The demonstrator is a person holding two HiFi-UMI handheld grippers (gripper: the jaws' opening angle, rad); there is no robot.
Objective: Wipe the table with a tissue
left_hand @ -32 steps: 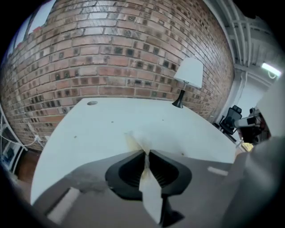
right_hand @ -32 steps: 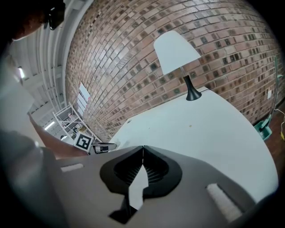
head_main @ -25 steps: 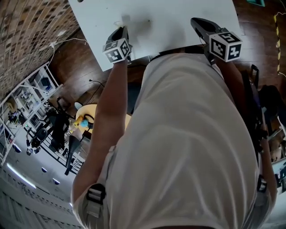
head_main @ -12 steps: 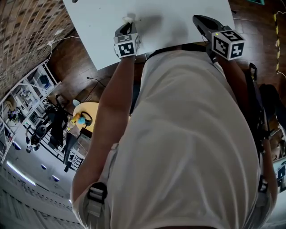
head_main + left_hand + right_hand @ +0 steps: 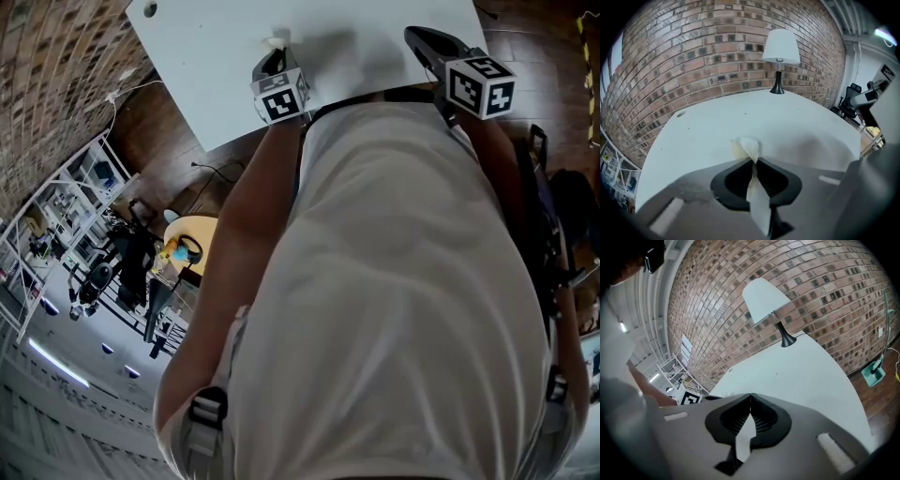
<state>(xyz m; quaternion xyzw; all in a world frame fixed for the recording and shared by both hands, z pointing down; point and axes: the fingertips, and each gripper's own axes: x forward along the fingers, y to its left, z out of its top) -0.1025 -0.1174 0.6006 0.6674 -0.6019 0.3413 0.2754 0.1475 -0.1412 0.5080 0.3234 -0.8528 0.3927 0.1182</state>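
Where the table (image 5: 708, 131) ends, the left tool (image 5: 753, 161) clamps the tissue (image 5: 748, 147).

Left gripper (image 5: 753, 161) jaws tight on tissue (image 5: 748, 148); right gripper (image 5: 750, 396) jaws together.

From the head we look steeply down past the person's torso (image 5: 403, 281) onto the tabletop (image 5: 216, 56). Both gripper views ride low and close over it, facing the far brick wall (image 5: 693, 56), and share the lamp (image 5: 780, 47).
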